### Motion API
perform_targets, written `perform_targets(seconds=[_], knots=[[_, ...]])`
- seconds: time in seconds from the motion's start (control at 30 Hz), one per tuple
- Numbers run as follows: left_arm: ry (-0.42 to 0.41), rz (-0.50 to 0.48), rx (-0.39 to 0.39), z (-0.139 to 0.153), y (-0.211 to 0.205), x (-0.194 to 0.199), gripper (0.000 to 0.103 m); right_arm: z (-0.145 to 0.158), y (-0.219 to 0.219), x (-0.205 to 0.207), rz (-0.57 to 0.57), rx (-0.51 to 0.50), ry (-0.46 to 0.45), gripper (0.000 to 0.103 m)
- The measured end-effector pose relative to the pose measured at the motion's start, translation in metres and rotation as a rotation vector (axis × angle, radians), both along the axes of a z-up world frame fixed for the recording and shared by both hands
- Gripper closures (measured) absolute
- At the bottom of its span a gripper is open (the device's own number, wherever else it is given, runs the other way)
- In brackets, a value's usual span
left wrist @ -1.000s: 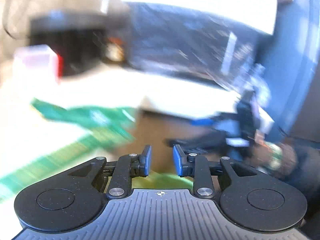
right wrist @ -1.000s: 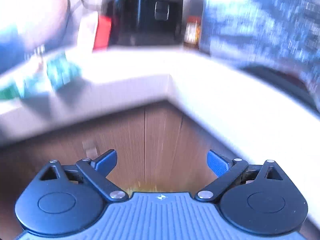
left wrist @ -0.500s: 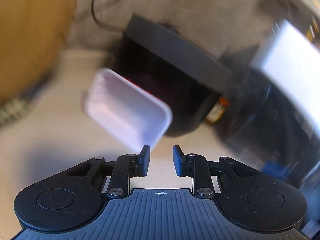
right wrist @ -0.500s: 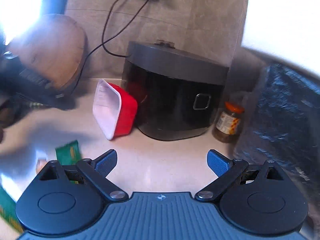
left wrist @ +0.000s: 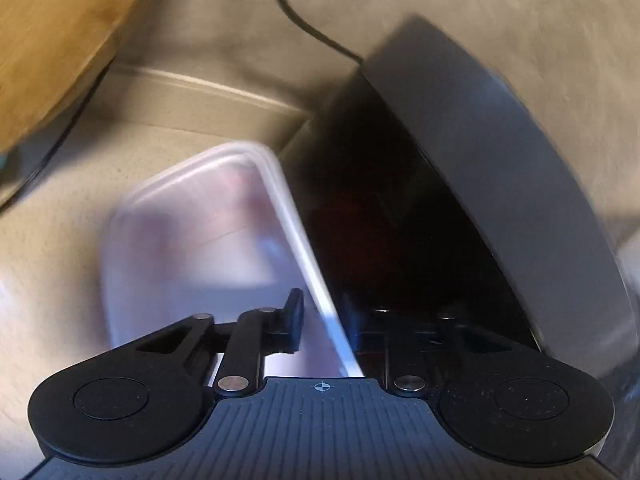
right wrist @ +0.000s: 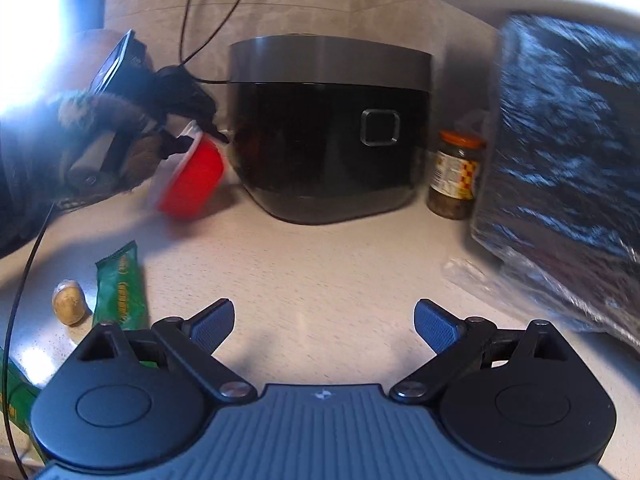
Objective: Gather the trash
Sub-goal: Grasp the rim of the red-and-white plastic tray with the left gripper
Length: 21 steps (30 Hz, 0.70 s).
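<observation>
Red tub [right wrist: 190, 178] with a clear lid sits at the left, and the left gripper [left wrist: 324, 320] is closing on its rim. The right gripper [right wrist: 324, 322] stays wide, holding nothing.

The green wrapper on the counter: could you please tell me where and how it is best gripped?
Probably its far end, pinched across the narrow width from above. The green wrapper lies flat on the countertop, long and thin, with its near end hidden behind the open right claw, so the far end looks freest.
</observation>
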<state>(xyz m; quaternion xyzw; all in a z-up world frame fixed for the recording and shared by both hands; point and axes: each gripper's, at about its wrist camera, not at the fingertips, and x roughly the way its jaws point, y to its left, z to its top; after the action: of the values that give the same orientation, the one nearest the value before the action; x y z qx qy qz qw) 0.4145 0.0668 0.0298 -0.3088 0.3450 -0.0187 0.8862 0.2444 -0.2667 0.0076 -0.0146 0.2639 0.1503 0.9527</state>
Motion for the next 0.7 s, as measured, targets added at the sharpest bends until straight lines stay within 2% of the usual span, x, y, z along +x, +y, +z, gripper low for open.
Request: perform_targets(seconds=[0.07, 0.17, 0.2, 0.27, 0.33, 0.47, 0.53, 0.57, 0.63, 0.7], knots=[[0.004, -0.138, 0.071, 0.002, -0.011, -0.010, 0.088, -0.002, -0.008, -0.001, -0.003, 0.025, 0.001, 0.006], [-0.008, -0.398, 0.284, 0.012, -0.046, -0.041, 0.088, -0.003, -0.012, -0.002, -0.013, 0.044, -0.006, 0.006], [-0.009, -0.484, 0.324, 0.014, -0.057, -0.053, 0.087, -0.003, -0.012, -0.002, -0.014, 0.054, -0.006, 0.006], [0.012, -0.621, 0.339, 0.016, -0.075, -0.075, 0.088, -0.001, -0.011, -0.003, -0.008, 0.077, -0.002, 0.006], [0.057, -0.708, 0.318, 0.018, -0.088, -0.092, 0.086, 0.004, -0.007, -0.005, 0.003, 0.096, -0.001, 0.006], [0.087, -0.806, 0.250, 0.034, -0.099, -0.120, 0.082, 0.017, 0.002, -0.015, 0.004, 0.081, -0.043, 0.006], [0.067, -0.788, 0.215, 0.048, -0.093, -0.126, 0.082, 0.022, 0.006, -0.021, -0.002, 0.072, -0.059, 0.006], [0.033, -0.769, 0.221, 0.056, -0.089, -0.127, 0.082, 0.024, 0.007, -0.024, -0.002, 0.072, -0.062, 0.006], [-0.045, -0.720, 0.289, 0.064, -0.082, -0.135, 0.082, 0.026, 0.009, -0.031, 0.005, 0.072, -0.063, 0.006], [-0.050, -0.677, 0.400, 0.058, -0.084, -0.132, 0.082, 0.026, 0.011, -0.038, 0.011, 0.062, -0.064, 0.006]])
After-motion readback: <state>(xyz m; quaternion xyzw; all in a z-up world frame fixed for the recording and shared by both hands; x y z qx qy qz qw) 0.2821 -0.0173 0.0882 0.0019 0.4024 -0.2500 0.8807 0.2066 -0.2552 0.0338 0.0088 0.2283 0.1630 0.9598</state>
